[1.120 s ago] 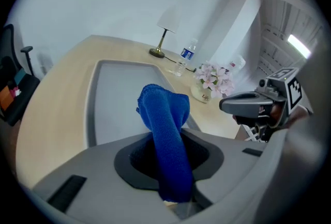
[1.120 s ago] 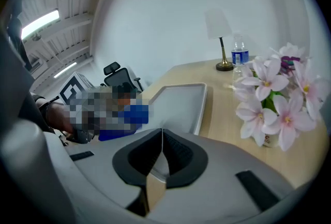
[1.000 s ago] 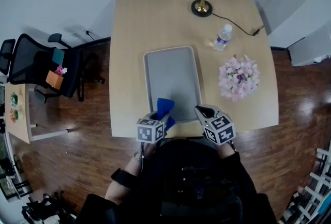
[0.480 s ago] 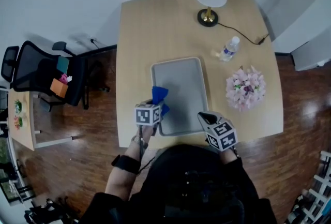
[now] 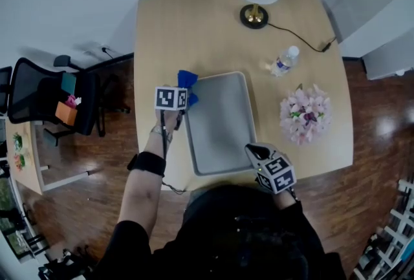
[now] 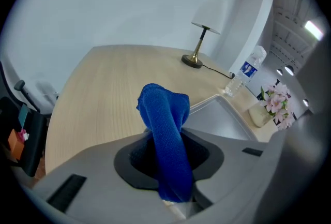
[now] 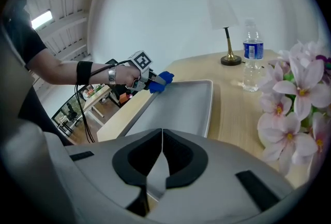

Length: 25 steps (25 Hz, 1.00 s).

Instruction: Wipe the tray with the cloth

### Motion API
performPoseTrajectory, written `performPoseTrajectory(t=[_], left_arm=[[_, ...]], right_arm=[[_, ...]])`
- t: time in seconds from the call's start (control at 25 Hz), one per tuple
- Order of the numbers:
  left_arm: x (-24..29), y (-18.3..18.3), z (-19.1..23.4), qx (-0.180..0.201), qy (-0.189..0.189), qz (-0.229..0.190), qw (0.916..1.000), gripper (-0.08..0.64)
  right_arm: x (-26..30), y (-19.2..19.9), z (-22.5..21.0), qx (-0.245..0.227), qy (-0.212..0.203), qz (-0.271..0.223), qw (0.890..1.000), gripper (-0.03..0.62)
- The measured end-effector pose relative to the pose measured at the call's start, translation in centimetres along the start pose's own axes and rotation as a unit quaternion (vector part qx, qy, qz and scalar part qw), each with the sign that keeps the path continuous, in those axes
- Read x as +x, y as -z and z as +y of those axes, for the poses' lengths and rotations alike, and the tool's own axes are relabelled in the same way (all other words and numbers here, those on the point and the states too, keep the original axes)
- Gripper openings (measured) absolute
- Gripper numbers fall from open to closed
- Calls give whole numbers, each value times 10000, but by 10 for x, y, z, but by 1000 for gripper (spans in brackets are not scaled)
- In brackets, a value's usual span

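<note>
The left tool [image 5: 182,95] has its jaws closed partway on a bunched blue cloth [image 6: 164,127], which sticks out past the jaws as a thick roll. In the head view the cloth sits at the upper left corner of the grey tray [image 5: 223,127], about on the rim. No view shows whether it presses on the metal. The tray lies in the middle of the wooden tabletop [image 5: 168,26]. The right tool [image 7: 161,163] is at the tray's lower right corner with its jaws together, apparently pinching the near rim.

The step in hand looks like the start of a wiping stroke from that corner. To do it well:

- Bring the cloth inside the rim and down onto the tray floor.
- Lean the tool so the side of the roll lies on the metal, not only its tip.
- Keep the pinch firm so the cloth does not drag out.
- Pull in overlapping lanes toward the lower edge of the frame.
- Steady the tray with the right tool so it does not slide toward the water bottle [image 5: 283,60] or the flowers [image 5: 303,114] at the right.
</note>
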State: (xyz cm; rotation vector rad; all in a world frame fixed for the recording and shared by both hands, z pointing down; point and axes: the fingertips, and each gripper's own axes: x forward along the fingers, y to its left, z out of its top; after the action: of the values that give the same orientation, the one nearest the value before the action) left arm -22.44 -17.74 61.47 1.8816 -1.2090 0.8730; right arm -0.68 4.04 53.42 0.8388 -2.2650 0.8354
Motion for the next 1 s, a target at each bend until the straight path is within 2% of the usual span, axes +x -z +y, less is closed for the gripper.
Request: performPoseTrajectory(t=[0.2,0.48,0.72,1.0], left_arm=[[11,2,2,11,4,54,10000,110],[7,18,-12,-80,30,18,10000,110],[-7,59,-38,-119,88,122,9998,110],[-33,125,-78,-137,273,332,9990,110]], right_arm=[[7,-4,6,-4,-130,74,9999,15],[9,-5,8,-54,-109,65,9999,15],[2,-1,8,34,-4,-15,10000,15],[-2,7,15,95,19,-87,9999,15]])
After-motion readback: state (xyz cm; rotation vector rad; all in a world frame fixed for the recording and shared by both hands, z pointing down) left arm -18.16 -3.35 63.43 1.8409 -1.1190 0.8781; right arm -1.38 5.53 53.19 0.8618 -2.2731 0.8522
